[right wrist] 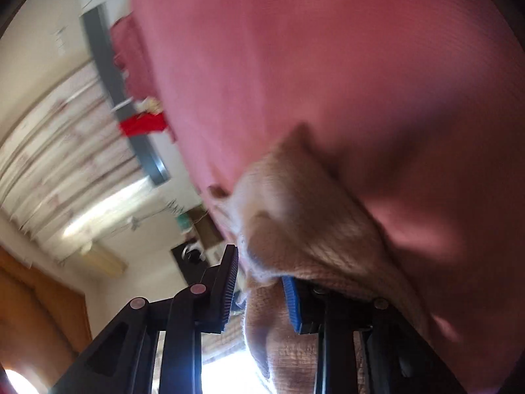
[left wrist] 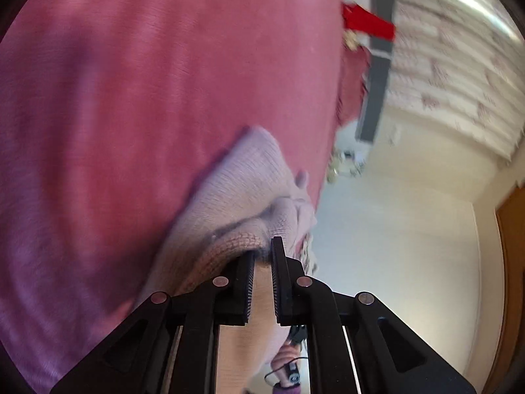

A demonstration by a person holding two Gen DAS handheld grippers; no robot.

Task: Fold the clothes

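Left gripper (left wrist: 262,259) up first: fingers (left wrist: 246,282) pinched on a bunched fold of the pale knit garment (left wrist: 249,184), only a narrow gap showing between them. Knit fabric spilling forward from the fingers and lying against the broad pink cloth (left wrist: 147,98) filling most of the view. Off past the pink cloth's edge, a grey beam (left wrist: 377,65), a red item (left wrist: 367,23) beside it, patterned curtains (left wrist: 459,65) and a wooden door (left wrist: 512,262). All blurred.

Over to the right gripper (right wrist: 259,282): fingers (right wrist: 229,282) clamped around another bunch of the same knit garment (right wrist: 311,210), blue pad visible, cloth draped over the far finger and hiding most of it. Garment again pressed up against the pink cloth (right wrist: 328,65). Beside that cloth, grey beam (right wrist: 108,65), red item (right wrist: 141,124), curtains (right wrist: 65,131), door (right wrist: 42,312).
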